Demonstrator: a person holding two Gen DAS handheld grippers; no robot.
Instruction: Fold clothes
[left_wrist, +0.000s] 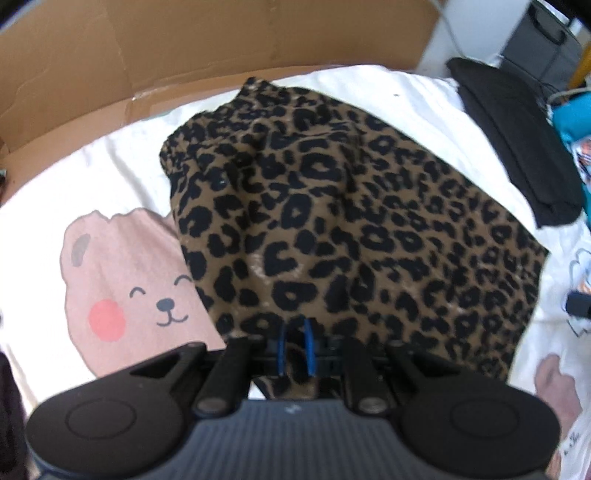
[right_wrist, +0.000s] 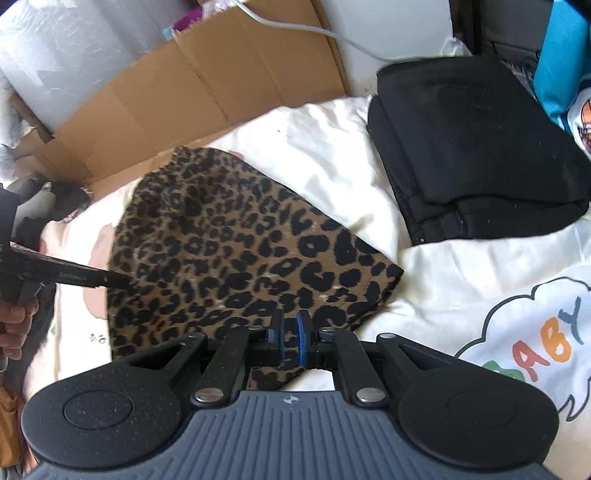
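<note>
Leopard cloth (left_wrist: 332, 206) lies on the sheet (right_wrist: 332, 147); my left gripper (left_wrist: 295, 347) and right gripper (right_wrist: 290, 339) both pinch its near edge.

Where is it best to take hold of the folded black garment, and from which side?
Grip the black garment at its stacked near edge, coming low from the front: the layers end there, so one pinch catches all. Both tongs, left and right, currently hold the leopard-print cloth.

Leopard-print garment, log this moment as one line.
left gripper: shut on leopard-print garment | right gripper: shut on it | white sheet underneath
</note>
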